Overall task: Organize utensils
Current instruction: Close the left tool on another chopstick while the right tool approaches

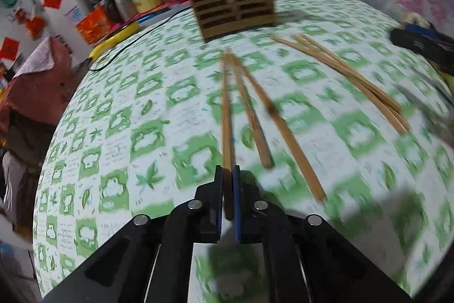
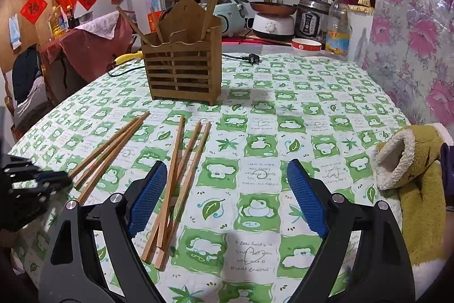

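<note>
Our left gripper [image 1: 227, 175] is clamped on one chopstick [image 1: 227, 115] at its near end, beside two loose ones [image 1: 272, 115] on the tablecloth [image 1: 113, 132]. Light, stiff, slick wood, likely to pivot. Right gripper [image 2: 227, 198] gapes empty; wooden holder [image 2: 181, 70] waits beyond.

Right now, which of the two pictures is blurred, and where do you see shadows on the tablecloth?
Left wrist view: motion blur smears the tablecloth and chopsticks; a dark shadow lies at lower right. Right wrist view: sharp, fisheye-curved edges, soft shadow beside the wooden holder.
</note>
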